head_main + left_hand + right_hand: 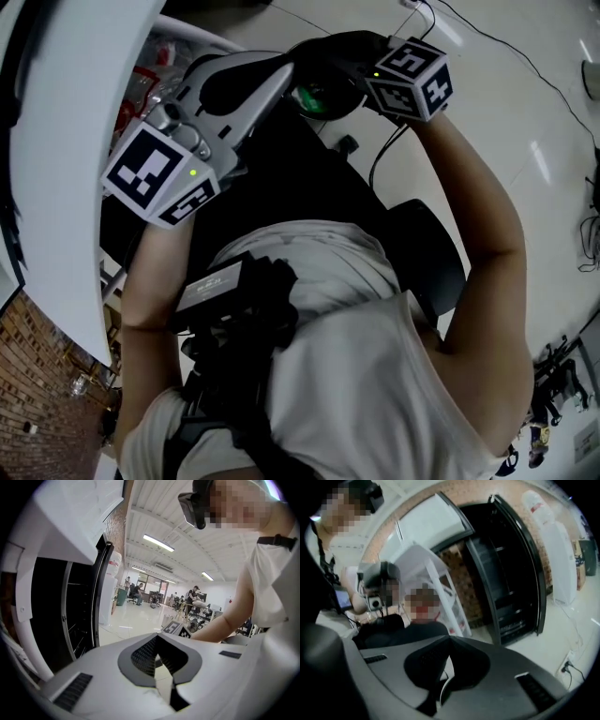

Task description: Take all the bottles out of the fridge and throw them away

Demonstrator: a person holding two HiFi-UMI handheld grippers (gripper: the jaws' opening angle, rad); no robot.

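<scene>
White laminate is most of what we get here. The fridge door sweeps down the whole left side of the head view and blocks nearly everything behind it. The pale glossy floor takes the upper right, with a thin black cable trailing across it.

The fridge itself is a tall black cabinet standing open on the right of the right gripper view. Its shelves are dark and we can't make out what's on them. A brick wall sits behind it, and a white water cooler stands just beside it at the far right.

From the head view, the person's torso and both raised arms fill the middle and bottom. That pretty much hides whatever is below the grippers.

The left gripper has its jaws drawn in narrow with nothing between them, only floor showing through the slit. Its marker cube is in the left-centre of the head view, right against the door edge. The right gripper is pinched together and empty too. Its cube is up at the top right.

The bottles are our best guess for the crinkly clear plastic with red labels. It peeks out in the upper left of the head view, tucked behind the door edge, just above and left of the left gripper. Neither gripper touches it.
</scene>
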